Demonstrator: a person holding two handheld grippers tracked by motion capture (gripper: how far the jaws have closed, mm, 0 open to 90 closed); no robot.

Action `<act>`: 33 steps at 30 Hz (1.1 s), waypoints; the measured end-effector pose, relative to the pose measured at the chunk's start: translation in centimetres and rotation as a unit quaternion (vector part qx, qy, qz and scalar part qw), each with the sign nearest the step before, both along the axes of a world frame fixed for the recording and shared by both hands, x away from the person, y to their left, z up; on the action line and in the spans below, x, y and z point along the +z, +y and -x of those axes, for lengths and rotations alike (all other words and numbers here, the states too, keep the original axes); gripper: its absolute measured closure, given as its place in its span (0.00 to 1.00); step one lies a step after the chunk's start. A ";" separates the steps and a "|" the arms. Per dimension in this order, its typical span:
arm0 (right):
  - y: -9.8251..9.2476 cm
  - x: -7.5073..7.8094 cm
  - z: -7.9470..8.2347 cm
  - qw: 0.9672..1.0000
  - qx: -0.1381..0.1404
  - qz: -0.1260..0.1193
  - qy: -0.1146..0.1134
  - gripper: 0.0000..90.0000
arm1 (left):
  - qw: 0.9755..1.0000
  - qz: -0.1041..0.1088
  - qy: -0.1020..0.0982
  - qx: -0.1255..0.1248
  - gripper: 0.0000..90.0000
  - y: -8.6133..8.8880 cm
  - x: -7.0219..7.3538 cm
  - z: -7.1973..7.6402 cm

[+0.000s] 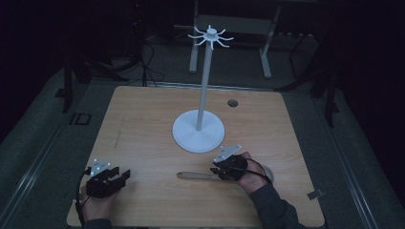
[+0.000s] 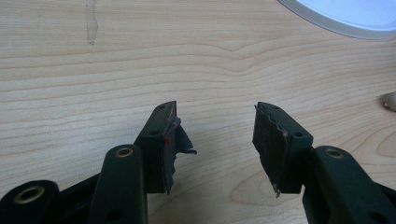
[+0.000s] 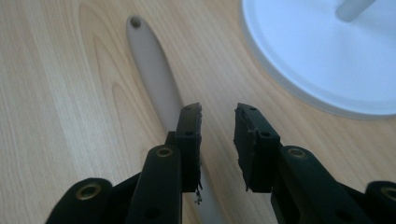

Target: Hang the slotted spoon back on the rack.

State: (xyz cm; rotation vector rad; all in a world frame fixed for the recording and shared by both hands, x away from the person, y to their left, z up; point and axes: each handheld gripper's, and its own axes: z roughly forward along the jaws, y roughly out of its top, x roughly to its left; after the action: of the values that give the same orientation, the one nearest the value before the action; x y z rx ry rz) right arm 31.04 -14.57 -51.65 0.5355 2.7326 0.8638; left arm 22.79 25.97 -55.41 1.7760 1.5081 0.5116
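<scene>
**Square up on the spatula handle before you close**

Start with your right gripper (image 3: 217,140), nearest you at the table's front right. Its jaws stand a narrow gap apart with nothing pinched between them; I judge it released, not yet grasping. In the right gripper view the pale spatula (image 3: 156,79) runs under the left jaw rather than through the gap, so the handle sits off-centre. Shift sideways until the handle lies between both pads, lower until the pads straddle it, and only then clench. Grip on the straight part of the handle (the end with the hanging hole points away from you in that view), so the hole stays free if it is meant for a hook.

Your left gripper (image 1: 106,177) rests near the front left corner, jaws wide apart and empty over bare wood. It is well apart from the work and out of the way.

In the high view the spatula (image 1: 197,176) lies flat near the front edge of the table (image 1: 143,119), so draw it up rather than toward you. Just beyond it stands the white stand (image 1: 198,131); its round base is near the spatula, so lift clear before travelling forward. The hooks (image 1: 210,36) sit high on the pole, with open tabletop on both sides and a small round hole (image 1: 232,102) toward the far edge.
</scene>
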 end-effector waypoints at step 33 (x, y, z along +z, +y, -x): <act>1.6 -2.5 -0.9 0.992 0.069 0.072 0.075 0.77 | 1.000 -0.001 0.000 0.000 0.56 -0.1 0.0 0.0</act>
State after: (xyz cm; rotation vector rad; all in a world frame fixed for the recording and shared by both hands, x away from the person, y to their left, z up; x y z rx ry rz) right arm 31.98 -12.99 -54.19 0.4019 2.9711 0.6726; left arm 22.76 25.91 -55.37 1.7763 1.5084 0.5141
